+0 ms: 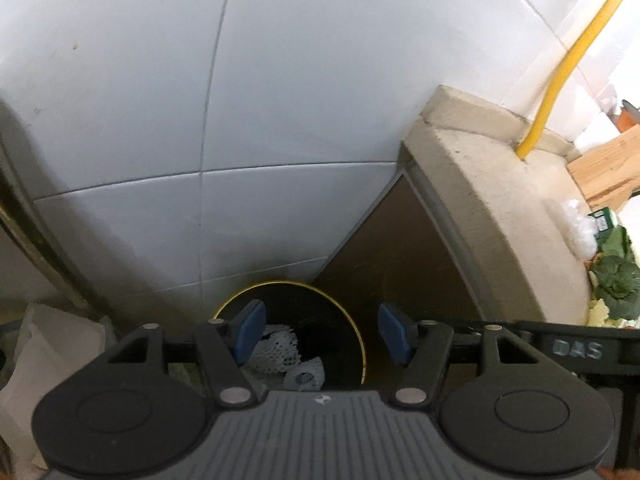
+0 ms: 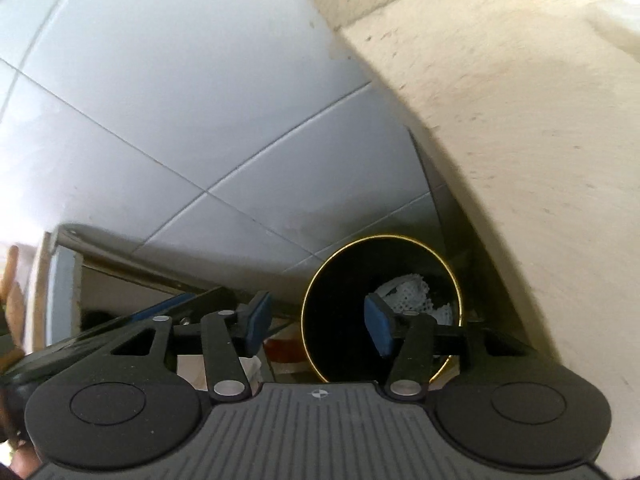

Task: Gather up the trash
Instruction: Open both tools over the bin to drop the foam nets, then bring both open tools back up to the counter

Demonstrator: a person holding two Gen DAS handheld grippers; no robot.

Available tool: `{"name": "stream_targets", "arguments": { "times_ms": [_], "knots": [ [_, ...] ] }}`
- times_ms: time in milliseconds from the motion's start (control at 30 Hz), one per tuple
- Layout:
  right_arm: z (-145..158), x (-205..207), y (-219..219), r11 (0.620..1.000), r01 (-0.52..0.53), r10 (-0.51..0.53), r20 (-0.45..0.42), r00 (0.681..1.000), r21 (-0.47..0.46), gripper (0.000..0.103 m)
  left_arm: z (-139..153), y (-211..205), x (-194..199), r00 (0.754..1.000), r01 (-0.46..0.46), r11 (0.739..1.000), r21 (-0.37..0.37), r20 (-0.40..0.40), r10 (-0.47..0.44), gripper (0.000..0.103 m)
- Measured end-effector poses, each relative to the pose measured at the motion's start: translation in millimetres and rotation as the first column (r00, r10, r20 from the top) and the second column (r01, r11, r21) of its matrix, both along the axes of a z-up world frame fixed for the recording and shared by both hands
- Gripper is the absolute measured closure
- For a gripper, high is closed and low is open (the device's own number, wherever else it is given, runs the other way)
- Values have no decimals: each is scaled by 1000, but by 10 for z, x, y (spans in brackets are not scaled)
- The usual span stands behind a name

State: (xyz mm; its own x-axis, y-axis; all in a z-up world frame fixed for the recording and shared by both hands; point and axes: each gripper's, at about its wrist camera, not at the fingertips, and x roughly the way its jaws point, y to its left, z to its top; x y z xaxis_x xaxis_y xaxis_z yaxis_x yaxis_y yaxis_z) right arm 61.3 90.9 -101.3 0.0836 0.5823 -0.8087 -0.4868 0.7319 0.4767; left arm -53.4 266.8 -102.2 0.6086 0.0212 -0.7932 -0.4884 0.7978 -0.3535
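One round black bin (image 1: 320, 320) with a yellow rim stands on the floor below both tools, white foam netting (image 1: 280, 350) lying inside. The left tool (image 1: 322, 334) and right tool (image 2: 318, 326) both tilt down over it, pads spread, pinching nothing. The bin's near edge is hidden behind the tools; the desk (image 1: 488, 200) is to their right.
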Motion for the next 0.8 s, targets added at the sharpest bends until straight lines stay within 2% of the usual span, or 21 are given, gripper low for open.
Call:
{"name": "stream_targets", "arguments": {
  "times_ms": [133,333,500,633,800],
  "knots": [
    [213,-143,-183,999,24,-26,50,998,39,37,66,-43,-23,999,22,1000,4,34,-22,39],
    [502,-359,-512,993,83,-94,132,987,87,32,126,-86,-35,997,44,999,7,71,-44,38],
    [626,-501,-815,981,165,-183,185,966,105,31,175,-146,-42,992,78,997,5,102,-78,37],
    [747,-610,-1197,961,256,-275,245,930,106,29,231,-222,-56,985,109,994,24,135,-111,36],
    [849,-675,-1724,910,398,-414,279,866,116,28,264,-304,-59,978,148,988,43,145,-152,33]
  ]
}}
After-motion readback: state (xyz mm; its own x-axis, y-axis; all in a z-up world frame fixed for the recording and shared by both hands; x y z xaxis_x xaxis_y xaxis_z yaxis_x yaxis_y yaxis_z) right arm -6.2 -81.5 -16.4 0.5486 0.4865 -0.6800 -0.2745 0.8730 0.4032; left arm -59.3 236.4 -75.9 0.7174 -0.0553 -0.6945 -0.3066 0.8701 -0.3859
